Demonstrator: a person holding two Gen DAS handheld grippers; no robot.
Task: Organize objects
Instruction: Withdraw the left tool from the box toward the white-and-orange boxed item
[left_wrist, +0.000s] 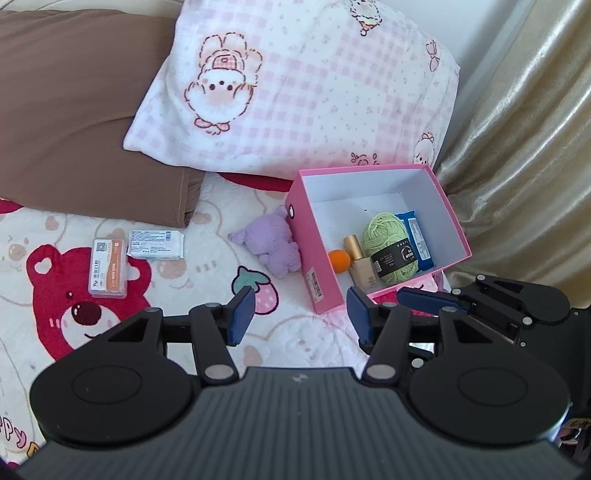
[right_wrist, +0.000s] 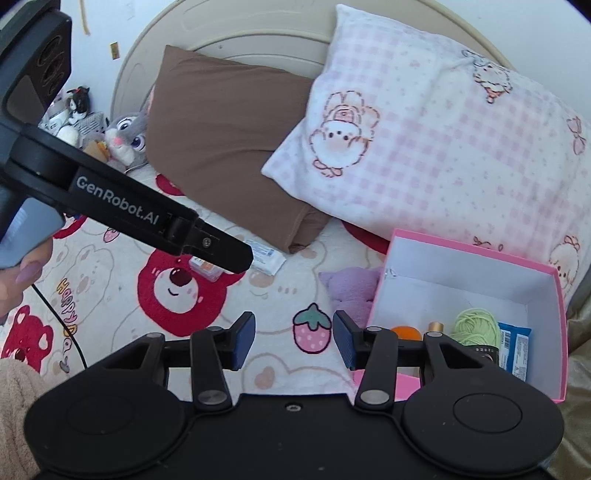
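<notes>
A pink box (left_wrist: 317, 254) (right_wrist: 554, 321) lies open on the bed and holds an orange ball (left_wrist: 339, 260), a gold-capped bottle (left_wrist: 360, 262), green yarn (left_wrist: 388, 240) and a blue packet (left_wrist: 417, 236). A purple plush toy (left_wrist: 271, 242) (right_wrist: 351, 288) lies against the box's left side. An orange-and-white card case (left_wrist: 108, 267) and a white packet (left_wrist: 157, 244) lie further left on the blanket. My left gripper (left_wrist: 301, 314) is open and empty, in front of the box. My right gripper (right_wrist: 293, 338) is open and empty, just left of the box.
A brown pillow (left_wrist: 81, 110) and a pink checked pillow (left_wrist: 295, 85) lie at the head of the bed. A gold curtain (left_wrist: 524, 129) hangs at the right. Stuffed toys (right_wrist: 125, 136) sit beyond the bed's far left. The left gripper's body (right_wrist: 129, 206) crosses the right wrist view.
</notes>
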